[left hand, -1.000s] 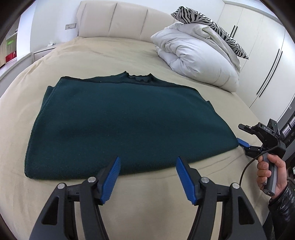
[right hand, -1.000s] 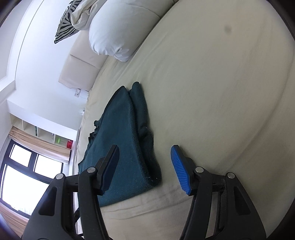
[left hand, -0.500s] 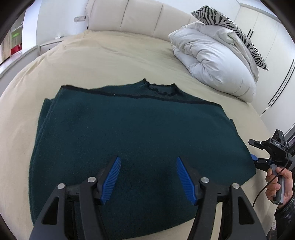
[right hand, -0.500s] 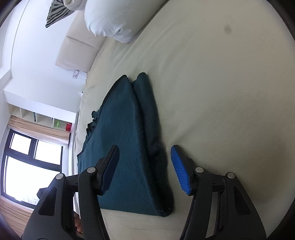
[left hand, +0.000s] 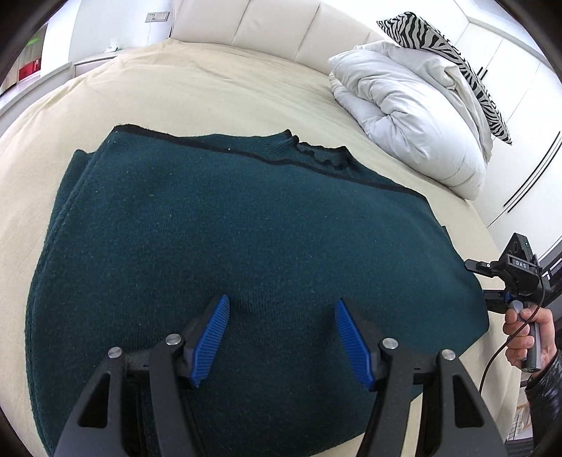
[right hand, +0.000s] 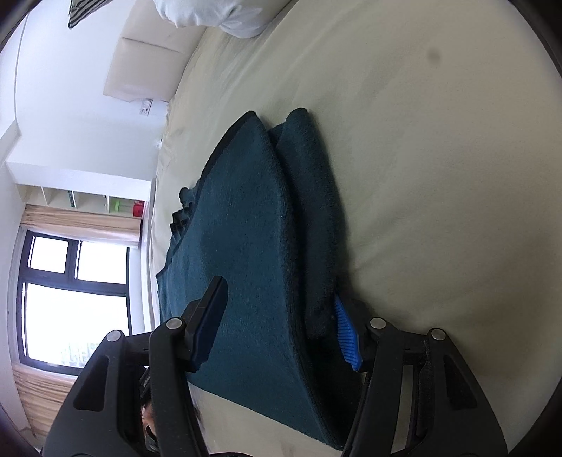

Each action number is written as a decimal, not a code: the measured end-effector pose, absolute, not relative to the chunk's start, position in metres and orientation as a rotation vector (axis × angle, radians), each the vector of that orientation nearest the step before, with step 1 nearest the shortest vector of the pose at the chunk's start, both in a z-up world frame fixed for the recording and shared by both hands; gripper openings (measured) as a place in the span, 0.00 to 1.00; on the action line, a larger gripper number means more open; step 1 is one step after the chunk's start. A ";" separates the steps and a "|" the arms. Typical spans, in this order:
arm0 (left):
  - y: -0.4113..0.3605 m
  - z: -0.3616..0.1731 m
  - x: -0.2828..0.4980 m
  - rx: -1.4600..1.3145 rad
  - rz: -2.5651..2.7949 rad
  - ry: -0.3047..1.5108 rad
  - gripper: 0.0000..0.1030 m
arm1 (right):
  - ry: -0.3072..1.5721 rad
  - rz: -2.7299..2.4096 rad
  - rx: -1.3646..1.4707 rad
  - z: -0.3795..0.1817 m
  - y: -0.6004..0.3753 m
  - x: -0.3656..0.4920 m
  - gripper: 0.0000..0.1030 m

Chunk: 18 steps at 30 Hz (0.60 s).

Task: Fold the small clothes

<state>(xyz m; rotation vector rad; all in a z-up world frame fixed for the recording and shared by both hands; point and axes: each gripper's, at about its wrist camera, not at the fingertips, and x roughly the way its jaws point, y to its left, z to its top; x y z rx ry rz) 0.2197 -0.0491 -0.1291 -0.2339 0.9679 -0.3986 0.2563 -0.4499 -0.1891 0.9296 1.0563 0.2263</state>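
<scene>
A dark green sweater [left hand: 228,228] lies folded flat on the beige bed [left hand: 210,91], its collar toward the headboard. My left gripper [left hand: 281,300] hovers open over the sweater's near part, with nothing pinched between its blue pads. In the right wrist view the sweater [right hand: 242,225] shows its layered side edge. My right gripper [right hand: 277,291] straddles that edge, one finger over the top layer and the blue pad [right hand: 346,334] beside the lower fold. Its jaws are closing with the cloth between them. The left wrist view shows the right gripper [left hand: 477,279] at the sweater's right edge, held by a hand [left hand: 523,330].
A white duvet [left hand: 411,116] and a zebra-print pillow [left hand: 449,45] are piled at the bed's far right by the padded headboard [left hand: 274,28]. White wardrobe doors [left hand: 527,140] stand to the right. A window [right hand: 70,281] and shelves [right hand: 87,202] lie beyond the bed.
My left gripper moved forward from the bare sheet to over the sweater. My right gripper slid in along the sweater's side edge, and its jaws have narrowed around the cloth.
</scene>
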 end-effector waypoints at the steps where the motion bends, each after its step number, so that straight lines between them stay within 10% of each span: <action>1: -0.049 -0.129 0.220 -0.236 -0.399 0.968 0.63 | 1.065 0.222 0.916 -0.189 -0.448 0.258 0.48; 6: -0.045 -0.131 0.221 -0.258 -0.414 0.975 0.63 | 1.099 0.175 0.857 -0.191 -0.440 0.259 0.20; 18: -0.024 -0.132 0.227 -0.389 -0.475 0.994 0.58 | 1.136 -0.033 0.419 -0.127 -0.376 0.276 0.13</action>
